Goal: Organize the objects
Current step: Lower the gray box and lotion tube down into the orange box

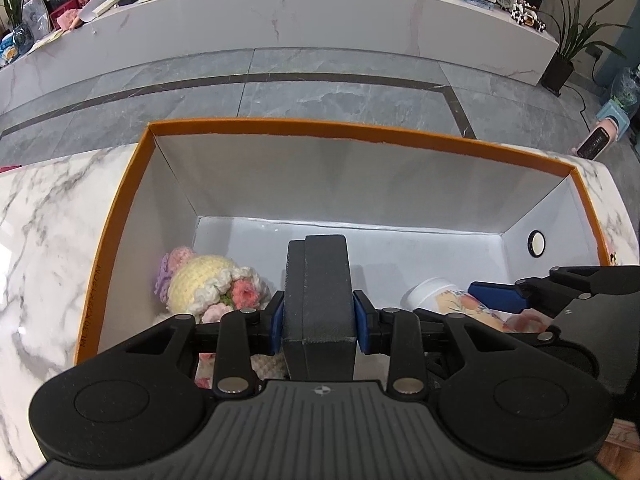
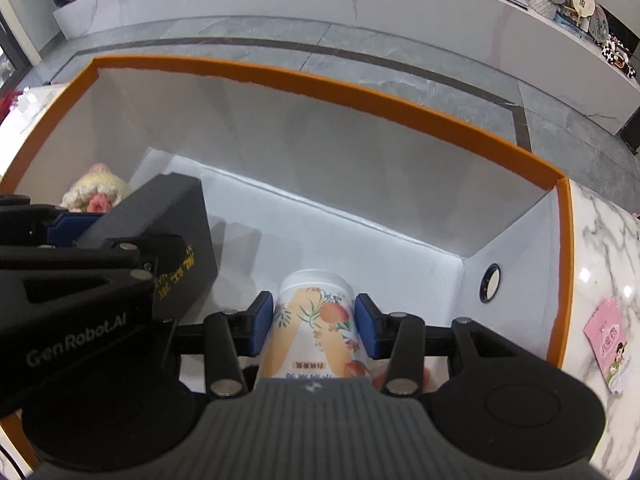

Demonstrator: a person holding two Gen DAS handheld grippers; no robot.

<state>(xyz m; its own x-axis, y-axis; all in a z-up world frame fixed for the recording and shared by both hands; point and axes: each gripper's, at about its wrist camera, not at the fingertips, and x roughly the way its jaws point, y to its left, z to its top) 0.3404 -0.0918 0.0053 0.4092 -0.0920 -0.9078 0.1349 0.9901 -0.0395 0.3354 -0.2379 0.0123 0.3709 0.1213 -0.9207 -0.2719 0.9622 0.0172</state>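
The open box [image 1: 400,138] with the orange rim takes most of the worktop [image 1: 52,224], and its high walls close it on all four sides, so entry is only from above. Inside, the far half of the white floor is bare, along the whole far wall. The near left corner is filled by a crocheted flower bunch [image 1: 204,284]. A black case [image 1: 320,292], held upright in the left gripper [image 1: 319,322], stands in the middle. Just right of it the right gripper [image 2: 314,322] holds a paper cup [image 2: 316,320]; only a narrow gap is between the two. On the worktop's right edge a pink packet [image 2: 610,340] lies outside the box.
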